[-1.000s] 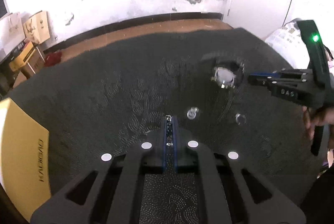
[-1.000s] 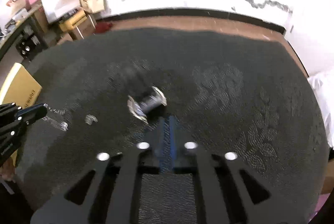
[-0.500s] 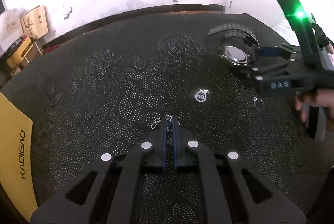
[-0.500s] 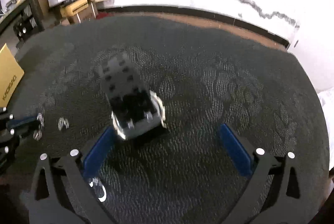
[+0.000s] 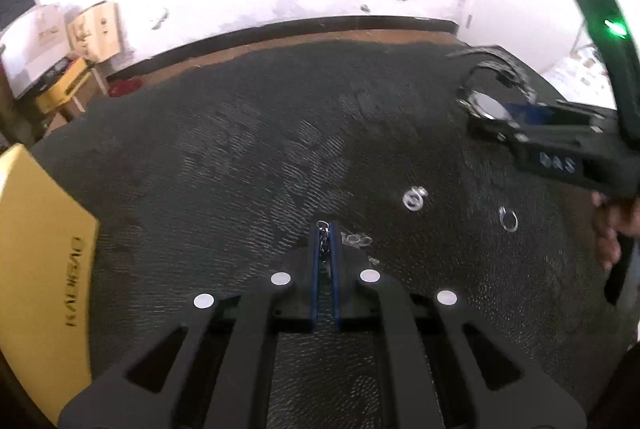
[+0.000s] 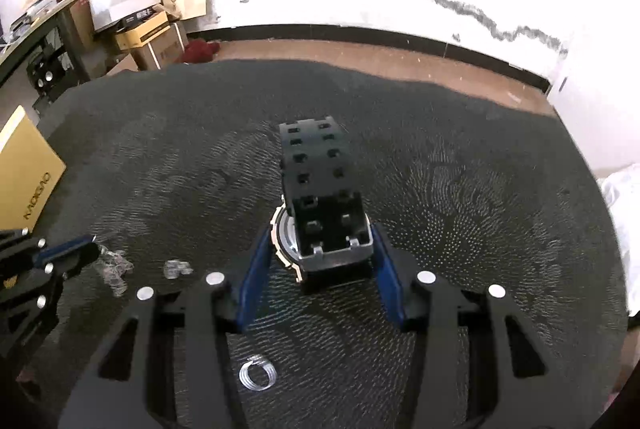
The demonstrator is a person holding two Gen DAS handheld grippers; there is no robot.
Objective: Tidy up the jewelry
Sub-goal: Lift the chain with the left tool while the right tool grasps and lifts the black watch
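**Watch between the right fingers, chain pinched in the left**

Now the right gripper [image 6: 318,261] has its blue fingers [image 6: 256,277] standing on either side of a black watch [image 6: 320,213], one against each flank of the case; the jaws have just been closing in on it, and the pads look to be touching or just short of the case sides. The watch sits on the dark patterned surface [image 6: 480,189] with its perforated strap arching up and away from the camera and its pale-rimmed face turned toward the left finger. In the left wrist view the same watch [image 5: 486,105] shows at the far right of the cloth, with the right gripper [image 5: 516,117] reaching in from the edge and a hand [image 5: 608,233] below it.

The left gripper [image 5: 325,241] is shut tight, with a thin silvery chain [image 5: 323,229] caught between its pads and showing at the tips. Just right of those tips lies a small clear trinket [image 5: 354,239]. Further out on the cloth sit a small ring [image 5: 414,198] and, beyond it, a thin hoop [image 5: 508,219], each lying apart from the others. From the right wrist view the left gripper [image 6: 86,249] enters at the left edge, with glinting pieces just beside its tip, and a coil of wire [image 6: 257,374] lies near the bottom. A yellow box [image 5: 36,269] rests at the left edge of the cloth.
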